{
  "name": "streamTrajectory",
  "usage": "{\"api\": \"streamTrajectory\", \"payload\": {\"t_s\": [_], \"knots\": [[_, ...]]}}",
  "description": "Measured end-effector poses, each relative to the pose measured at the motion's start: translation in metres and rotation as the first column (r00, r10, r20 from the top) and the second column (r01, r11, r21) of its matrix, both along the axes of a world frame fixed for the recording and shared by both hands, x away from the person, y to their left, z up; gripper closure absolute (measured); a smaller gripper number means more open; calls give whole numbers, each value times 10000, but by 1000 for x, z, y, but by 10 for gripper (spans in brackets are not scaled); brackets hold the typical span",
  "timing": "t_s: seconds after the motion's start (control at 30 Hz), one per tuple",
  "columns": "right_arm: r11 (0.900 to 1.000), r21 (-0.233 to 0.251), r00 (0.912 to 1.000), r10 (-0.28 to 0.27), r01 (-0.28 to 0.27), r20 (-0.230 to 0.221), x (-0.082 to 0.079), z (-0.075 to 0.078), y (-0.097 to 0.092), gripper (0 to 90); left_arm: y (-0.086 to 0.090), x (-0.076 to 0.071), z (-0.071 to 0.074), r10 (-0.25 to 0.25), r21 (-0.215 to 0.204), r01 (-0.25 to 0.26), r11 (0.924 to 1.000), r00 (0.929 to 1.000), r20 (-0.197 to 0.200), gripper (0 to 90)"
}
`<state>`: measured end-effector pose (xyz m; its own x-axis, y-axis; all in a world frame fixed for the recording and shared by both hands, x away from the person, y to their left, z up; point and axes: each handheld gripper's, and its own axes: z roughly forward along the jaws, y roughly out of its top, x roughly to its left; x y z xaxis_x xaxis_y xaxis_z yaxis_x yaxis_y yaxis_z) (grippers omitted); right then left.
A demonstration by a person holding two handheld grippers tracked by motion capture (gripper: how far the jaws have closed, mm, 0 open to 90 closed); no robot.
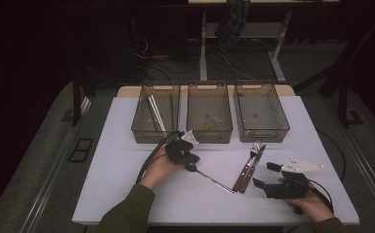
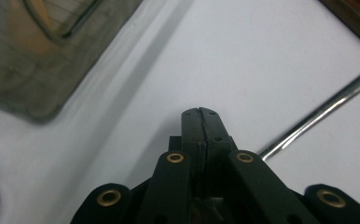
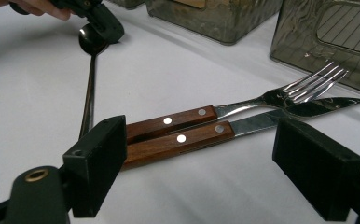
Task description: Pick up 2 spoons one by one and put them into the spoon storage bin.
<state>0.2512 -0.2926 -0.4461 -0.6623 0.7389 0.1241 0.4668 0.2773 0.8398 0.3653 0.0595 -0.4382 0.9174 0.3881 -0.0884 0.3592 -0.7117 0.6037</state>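
White table [image 1: 127,194], three bins along the frame's top edge. Left gripper [image 2: 201,112], jaws together, sits by the spoon [image 1: 210,177]. Right gripper [image 3: 201,154], jaws apart, faces fork [image 3: 243,107] and knife [image 3: 243,126]: stiff, slick steel, so I'd grab the wooden handles.

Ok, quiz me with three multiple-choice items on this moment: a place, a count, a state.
1. Where do the fork and knife lie?
A. in the middle bin
B. on the table, side by side
C. in the left bin

2. How many bins stand along the far edge?
A. two
B. three
C. four

3. How is the right tool?
A. open
B. shut
C. shut on the spoon

Answers: 1 B, both rest on the white table before the right tool. 2 B, left bin, middle bin, right bin. 3 A, its jaws stand wide apart.
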Motion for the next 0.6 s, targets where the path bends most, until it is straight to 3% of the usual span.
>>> {"api": "streamTrajectory", "payload": {"t_s": [0.6], "knots": [[10000, -62, 10000, -58, 58, 45, -1, 1, 0, 175, 23, -31, 2, -323, 19, 324, 9995, 9994, -159, 891]]}}
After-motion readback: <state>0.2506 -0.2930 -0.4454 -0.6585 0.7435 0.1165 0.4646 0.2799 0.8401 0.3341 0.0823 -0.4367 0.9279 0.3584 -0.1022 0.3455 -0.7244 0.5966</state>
